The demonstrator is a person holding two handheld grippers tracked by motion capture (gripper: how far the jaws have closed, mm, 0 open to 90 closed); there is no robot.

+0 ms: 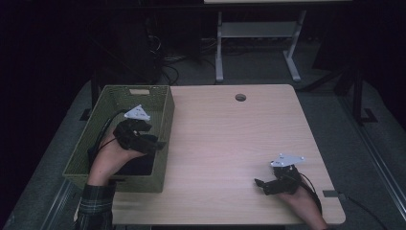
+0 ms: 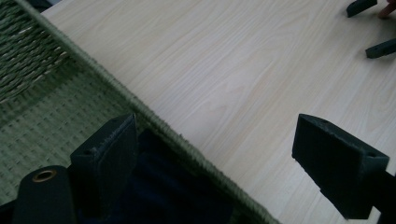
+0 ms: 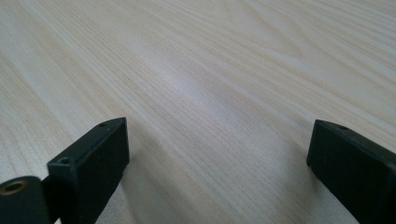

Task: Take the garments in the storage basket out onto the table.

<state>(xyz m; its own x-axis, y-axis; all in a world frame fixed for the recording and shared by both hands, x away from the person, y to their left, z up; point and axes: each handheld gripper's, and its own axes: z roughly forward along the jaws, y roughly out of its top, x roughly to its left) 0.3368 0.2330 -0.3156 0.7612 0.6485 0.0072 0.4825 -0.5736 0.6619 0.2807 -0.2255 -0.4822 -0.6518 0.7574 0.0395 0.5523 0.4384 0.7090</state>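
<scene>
The left gripper (image 2: pixel 210 158) hangs released astride the basket's (image 1: pixel 163 103) right wall at the frame's left, the dark cloth (image 2: pixel 173 196) just below its left jaw; the right gripper (image 1: pixel 262 184) rests released, well apart

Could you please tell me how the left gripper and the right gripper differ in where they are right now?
The left gripper is over the green basket, above a dark cloth; the right gripper is low over the table. The left straddles the basket's rim; the right has only wood between its jaws. Both are open and hold nothing.
</scene>
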